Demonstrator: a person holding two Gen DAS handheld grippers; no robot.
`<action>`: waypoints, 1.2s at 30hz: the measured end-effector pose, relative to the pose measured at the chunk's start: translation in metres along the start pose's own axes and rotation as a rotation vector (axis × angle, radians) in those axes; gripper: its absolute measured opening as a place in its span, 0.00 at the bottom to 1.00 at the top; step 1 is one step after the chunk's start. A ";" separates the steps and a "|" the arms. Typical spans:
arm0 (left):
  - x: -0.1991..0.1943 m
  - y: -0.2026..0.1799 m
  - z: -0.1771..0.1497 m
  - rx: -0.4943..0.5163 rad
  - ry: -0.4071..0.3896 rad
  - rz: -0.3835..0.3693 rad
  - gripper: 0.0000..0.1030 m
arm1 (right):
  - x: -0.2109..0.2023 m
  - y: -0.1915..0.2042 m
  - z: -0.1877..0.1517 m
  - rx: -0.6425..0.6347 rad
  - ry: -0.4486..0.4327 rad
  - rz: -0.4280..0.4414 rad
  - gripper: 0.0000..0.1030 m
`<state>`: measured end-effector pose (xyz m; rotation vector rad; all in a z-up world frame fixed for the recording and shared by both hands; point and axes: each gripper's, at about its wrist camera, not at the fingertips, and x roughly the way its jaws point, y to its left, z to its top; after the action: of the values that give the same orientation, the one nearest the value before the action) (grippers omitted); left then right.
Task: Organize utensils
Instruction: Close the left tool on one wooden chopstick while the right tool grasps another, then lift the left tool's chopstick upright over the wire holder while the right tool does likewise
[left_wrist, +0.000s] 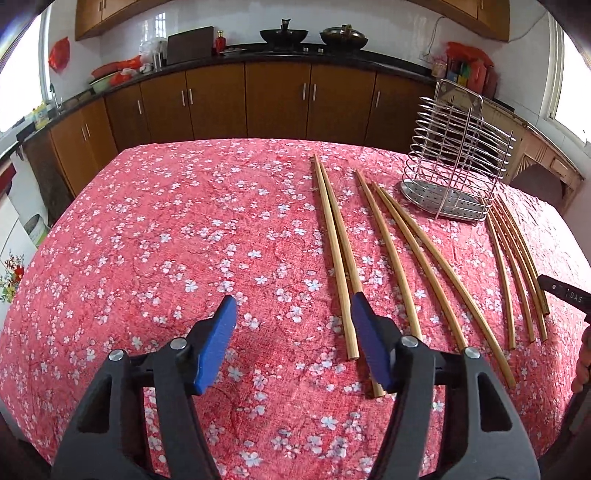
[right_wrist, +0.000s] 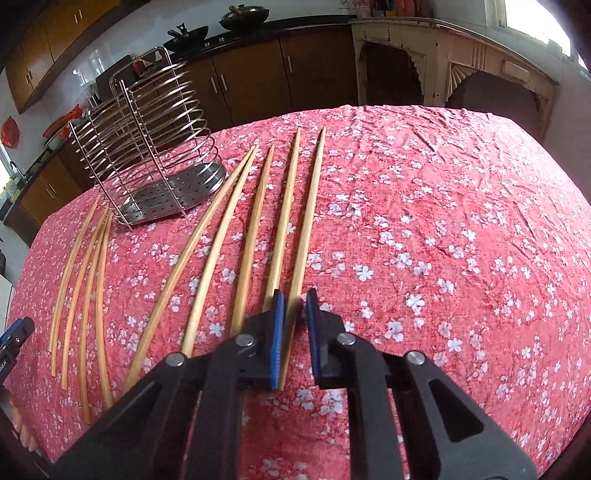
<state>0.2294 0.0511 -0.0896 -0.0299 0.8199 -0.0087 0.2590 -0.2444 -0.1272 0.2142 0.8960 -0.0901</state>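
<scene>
left gripper (left_wrist: 293, 308): jaws apart, nothing pinched; its right pad sits over the leftmost chopstick pair (left_wrist: 338, 258)
right gripper (right_wrist: 295, 301): clamped on the rightmost chopstick (right_wrist: 308, 221), near its lower end
chopsticks: fanned out on the cloth (left_wrist: 166, 229), all loose
rack (left_wrist: 456, 173): upright near the far edge, empty, just beside the sticks
free room: loads of bare cloth left of the sticks
</scene>
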 end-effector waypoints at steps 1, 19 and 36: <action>0.002 -0.001 0.001 0.002 0.002 -0.002 0.61 | 0.000 0.000 0.001 -0.003 -0.002 -0.007 0.09; 0.034 -0.020 0.004 0.054 0.093 -0.009 0.27 | -0.003 -0.017 0.000 0.032 -0.041 -0.061 0.08; 0.052 0.008 0.024 0.021 0.091 0.048 0.15 | -0.007 -0.045 0.003 0.102 -0.036 -0.059 0.08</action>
<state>0.2824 0.0592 -0.1115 0.0104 0.9116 0.0262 0.2493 -0.2886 -0.1270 0.2805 0.8629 -0.1937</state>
